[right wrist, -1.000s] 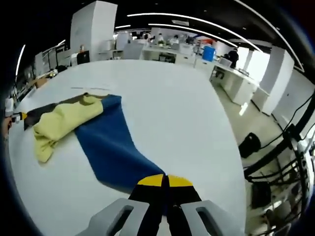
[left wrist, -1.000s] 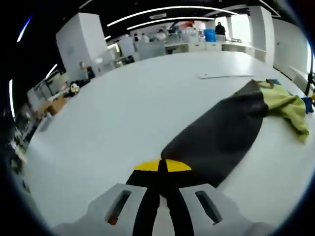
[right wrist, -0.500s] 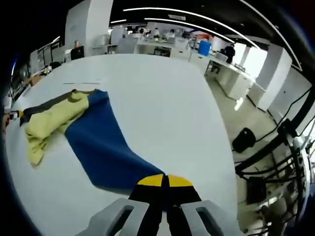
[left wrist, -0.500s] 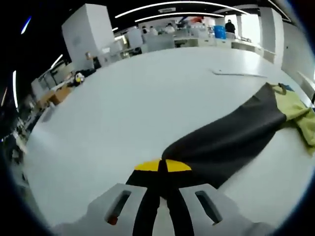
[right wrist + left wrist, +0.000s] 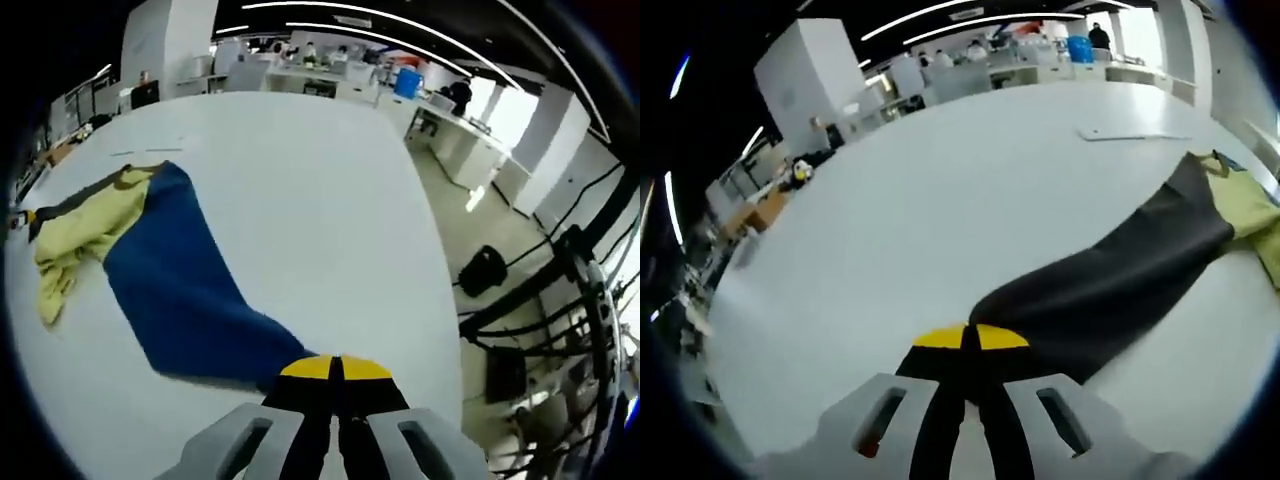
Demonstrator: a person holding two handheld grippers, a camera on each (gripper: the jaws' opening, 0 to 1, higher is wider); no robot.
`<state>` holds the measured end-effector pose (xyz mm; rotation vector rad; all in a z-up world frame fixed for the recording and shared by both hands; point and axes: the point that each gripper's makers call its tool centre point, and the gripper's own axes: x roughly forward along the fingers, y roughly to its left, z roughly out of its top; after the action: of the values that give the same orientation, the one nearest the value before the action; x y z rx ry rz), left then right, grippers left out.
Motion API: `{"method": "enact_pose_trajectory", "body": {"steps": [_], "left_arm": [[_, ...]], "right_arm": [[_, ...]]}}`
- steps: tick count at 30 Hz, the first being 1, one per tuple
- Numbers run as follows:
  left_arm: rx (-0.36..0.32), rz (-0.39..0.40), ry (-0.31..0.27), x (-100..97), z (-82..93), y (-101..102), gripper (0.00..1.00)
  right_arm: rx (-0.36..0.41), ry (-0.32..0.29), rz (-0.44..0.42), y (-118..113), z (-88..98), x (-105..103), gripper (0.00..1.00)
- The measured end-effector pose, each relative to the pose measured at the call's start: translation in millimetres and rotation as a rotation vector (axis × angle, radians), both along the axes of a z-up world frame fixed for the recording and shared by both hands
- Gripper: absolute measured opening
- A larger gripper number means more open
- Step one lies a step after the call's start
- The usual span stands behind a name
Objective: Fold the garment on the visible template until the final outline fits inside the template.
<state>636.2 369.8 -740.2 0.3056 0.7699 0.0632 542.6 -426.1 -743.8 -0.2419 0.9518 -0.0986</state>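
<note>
Left claw first: its yellow-tipped jaws are pressed together, clenched on the near end of the garment's black sleeve. That sleeve runs from the tips away to the far right across the white counter, pulled out long and lying flat on the surface. At its far end it meets the yellow-green body of the garment, bunched at the right edge of the left gripper view.

Over to the right claw: jaws closed here too, tips meeting, clamped on the near end of the blue sleeve. The blue cloth spreads from the tips off to the far left, widening as it goes, flat on the counter. Past it, the yellow-green body lies crumpled at the left, with a dark strip along its far side, probably the black sleeve, though it is small at that edge.

Far on the counter in the left gripper view lies a thin flat pale strip; what it is cannot be told. Beyond the counter sit desks and a blue bin, with a dark bag on the floor at the right.
</note>
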Motion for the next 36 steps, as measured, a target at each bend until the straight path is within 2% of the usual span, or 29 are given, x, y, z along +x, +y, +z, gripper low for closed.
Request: {"method": "enact_pose_trajectory", "body": {"steps": [3, 6, 7, 11, 13, 16, 19, 22, 23, 25, 27, 28, 31, 36], "left_arm": [[-0.039, 0.004, -0.019, 5.1, 3.9, -0.4, 0.00], [0.011, -0.044, -0.003, 5.8, 4.2, -2.6, 0.00], [0.006, -0.041, -0.007, 5.3, 4.1, -4.8, 0.01], [-0.006, -0.040, -0.024, 4.9, 8.7, -5.7, 0.19], [-0.013, -0.050, -0.033, 3.4, 10.9, -6.9, 0.26], [-0.025, -0.069, -0.035, -2.5, 12.2, -12.3, 0.36], [-0.031, -0.101, -0.052, -6.2, 15.4, -18.9, 0.49], [-0.081, -0.126, -0.040, -12.4, 16.1, -31.1, 0.56], [-0.077, -0.169, -0.053, -12.2, 18.8, -37.8, 0.59], [-0.085, -0.184, -0.057, -15.8, 21.2, -44.6, 0.66], [-0.142, -0.228, -0.093, -15.7, 26.6, -59.5, 0.72], [-0.142, -0.235, -0.101, -16.7, 28.7, -61.7, 0.75], [-0.145, -0.300, -0.069, -25.6, 26.7, -75.7, 0.78], [-0.190, -0.338, -0.090, -35.2, 30.7, -92.3, 0.86]], "right_arm": [[0.067, -0.019, -0.037, 1.2, -0.8, -2.7, 0.00], [0.060, -0.008, -0.025, 4.3, -4.1, -6.1, 0.00], [0.067, -0.003, -0.024, 6.4, -5.7, -7.2, 0.00], [0.168, -0.063, -0.052, 23.3, 1.2, -1.8, 0.00], [0.175, -0.102, -0.005, 31.7, 9.8, 4.4, 0.00], [0.184, -0.110, 0.040, 43.4, 17.7, 6.8, 0.00], [0.200, -0.116, 0.078, 54.1, 21.7, 9.2, 0.11], [0.249, -0.125, 0.121, 68.6, 25.3, 11.3, 0.22], [0.262, -0.123, 0.131, 72.7, 26.0, 11.3, 0.26], [0.275, -0.125, 0.154, 81.0, 28.9, 11.6, 0.35], [0.286, -0.119, 0.187, 90.7, 31.3, 11.3, 0.42], [0.299, -0.108, 0.215, 98.1, 31.6, 10.1, 0.45], [0.321, -0.101, 0.255, 112.5, 32.8, 8.8, 0.55], [0.363, -0.072, 0.336, 140.7, 31.8, 3.7, 0.68]]}}
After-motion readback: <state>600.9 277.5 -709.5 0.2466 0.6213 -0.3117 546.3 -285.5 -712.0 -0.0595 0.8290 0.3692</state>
